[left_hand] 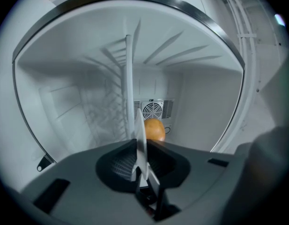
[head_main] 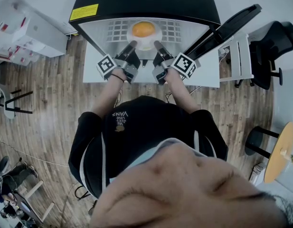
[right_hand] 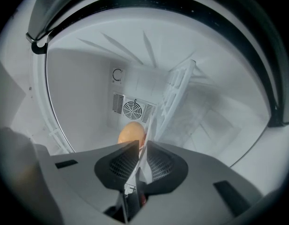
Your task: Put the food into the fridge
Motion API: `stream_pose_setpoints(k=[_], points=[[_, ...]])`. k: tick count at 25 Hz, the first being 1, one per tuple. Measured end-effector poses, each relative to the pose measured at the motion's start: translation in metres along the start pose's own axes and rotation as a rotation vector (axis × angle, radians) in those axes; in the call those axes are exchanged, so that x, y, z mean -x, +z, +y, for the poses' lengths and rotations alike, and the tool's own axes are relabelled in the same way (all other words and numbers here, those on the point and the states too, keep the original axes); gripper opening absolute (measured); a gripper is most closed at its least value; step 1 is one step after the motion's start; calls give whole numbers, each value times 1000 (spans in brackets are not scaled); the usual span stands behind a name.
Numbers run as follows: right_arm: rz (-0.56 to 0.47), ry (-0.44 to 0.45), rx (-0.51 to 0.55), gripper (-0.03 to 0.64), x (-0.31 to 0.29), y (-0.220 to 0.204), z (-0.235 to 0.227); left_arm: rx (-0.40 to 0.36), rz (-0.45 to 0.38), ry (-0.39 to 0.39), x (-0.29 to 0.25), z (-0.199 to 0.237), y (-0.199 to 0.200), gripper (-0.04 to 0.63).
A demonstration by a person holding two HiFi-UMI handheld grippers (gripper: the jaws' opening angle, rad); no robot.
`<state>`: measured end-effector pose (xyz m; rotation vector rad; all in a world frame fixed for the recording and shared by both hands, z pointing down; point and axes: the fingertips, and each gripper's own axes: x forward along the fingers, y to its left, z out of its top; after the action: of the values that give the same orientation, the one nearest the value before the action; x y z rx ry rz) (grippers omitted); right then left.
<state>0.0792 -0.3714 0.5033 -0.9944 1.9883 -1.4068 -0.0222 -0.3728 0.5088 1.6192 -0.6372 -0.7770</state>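
Note:
An orange [head_main: 143, 29] lies on a white plate [head_main: 144, 42] held inside the open fridge [head_main: 146, 4]. My left gripper [head_main: 132, 45] is shut on the plate's left rim and my right gripper [head_main: 156, 44] is shut on its right rim. In the left gripper view the plate [left_hand: 134, 116] stands edge-on between the jaws of the left gripper [left_hand: 137, 146], with the orange [left_hand: 154, 129] just behind. In the right gripper view the plate's edge [right_hand: 150, 134] sits in the right gripper [right_hand: 140, 146], and the orange [right_hand: 130, 133] is to its left.
The fridge door [head_main: 231, 26] hangs open to the right. A fan vent [left_hand: 152, 109] is on the white back wall, and a wire rack [right_hand: 176, 93] sits inside. A black chair [head_main: 274, 46] and a round wooden table [head_main: 280, 152] stand at the right, white boxes [head_main: 27, 32] at the left.

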Motion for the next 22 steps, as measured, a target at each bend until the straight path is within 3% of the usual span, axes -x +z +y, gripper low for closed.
stream_pose_setpoints(k=[22], points=[[-5,-3,46,64,-1,6,0,-14,-29,-9,-4,-1,3,51]])
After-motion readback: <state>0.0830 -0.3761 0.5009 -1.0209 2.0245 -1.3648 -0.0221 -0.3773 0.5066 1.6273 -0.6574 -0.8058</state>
